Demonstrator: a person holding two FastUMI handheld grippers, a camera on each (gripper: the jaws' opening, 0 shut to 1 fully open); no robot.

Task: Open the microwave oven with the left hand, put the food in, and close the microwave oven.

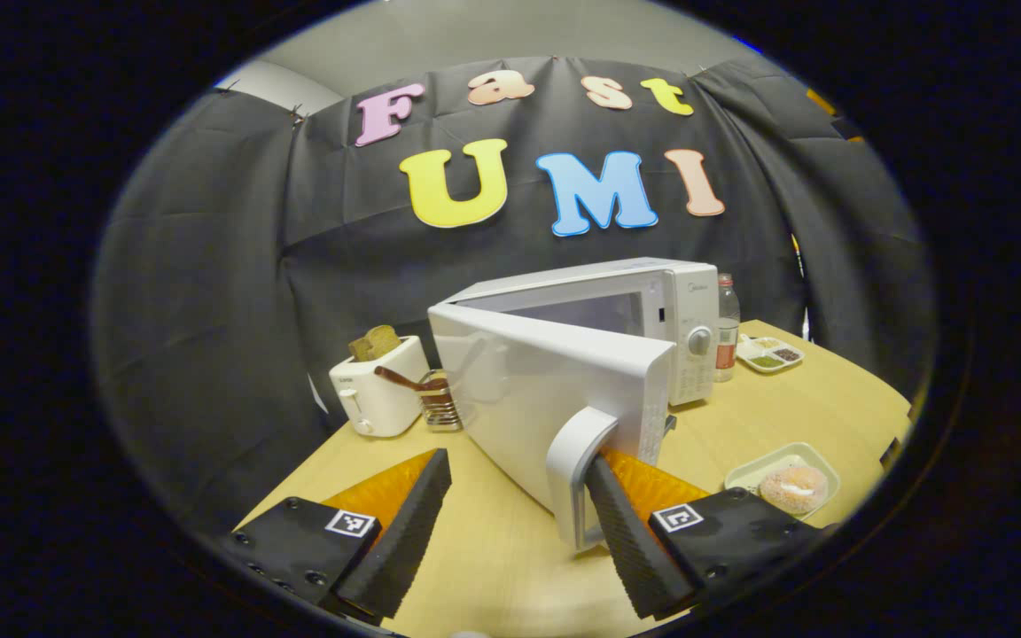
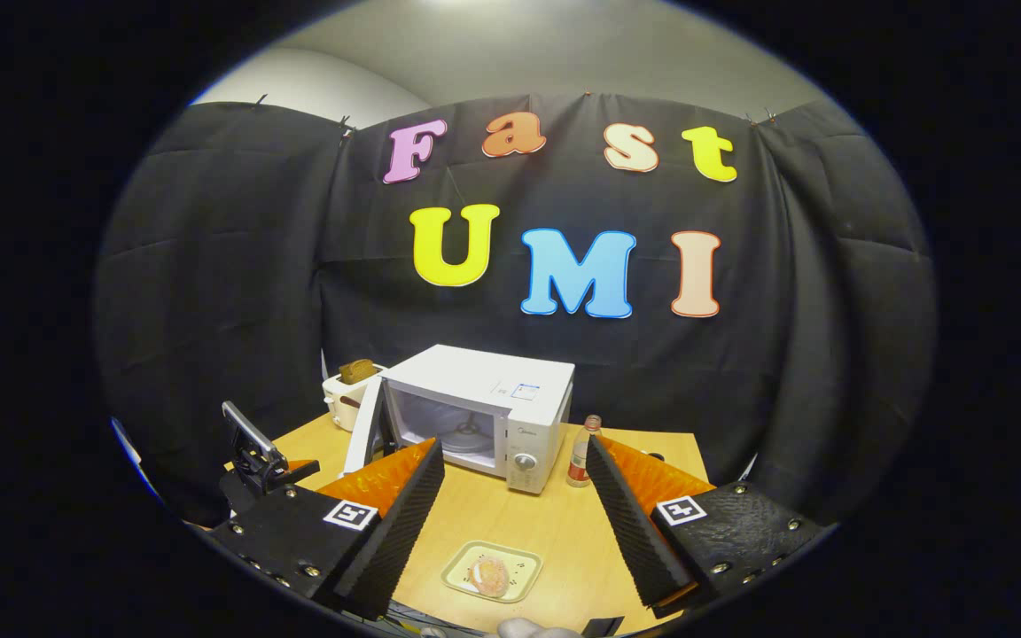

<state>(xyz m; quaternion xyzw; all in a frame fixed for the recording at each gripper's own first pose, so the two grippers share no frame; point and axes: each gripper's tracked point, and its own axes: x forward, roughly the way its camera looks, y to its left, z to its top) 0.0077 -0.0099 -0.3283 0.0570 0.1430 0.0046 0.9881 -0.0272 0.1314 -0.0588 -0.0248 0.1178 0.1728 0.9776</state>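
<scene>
Now we hook one finger of the spread left gripper [image 1: 510,523] behind the microwave [image 1: 643,328] door handle [image 1: 580,474], swinging it open; the food [image 2: 489,574] waits on its tray [image 2: 519,560] near the bench's front edge, under our spread right gripper [image 2: 510,523].

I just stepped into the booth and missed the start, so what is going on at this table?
A person is working a microwave with two handheld grippers. The left gripper has one finger hooked behind the door handle, and the door stands partly open. The right gripper hangs open above the table, over the food on its small tray. Nothing has gone inside yet.
</scene>
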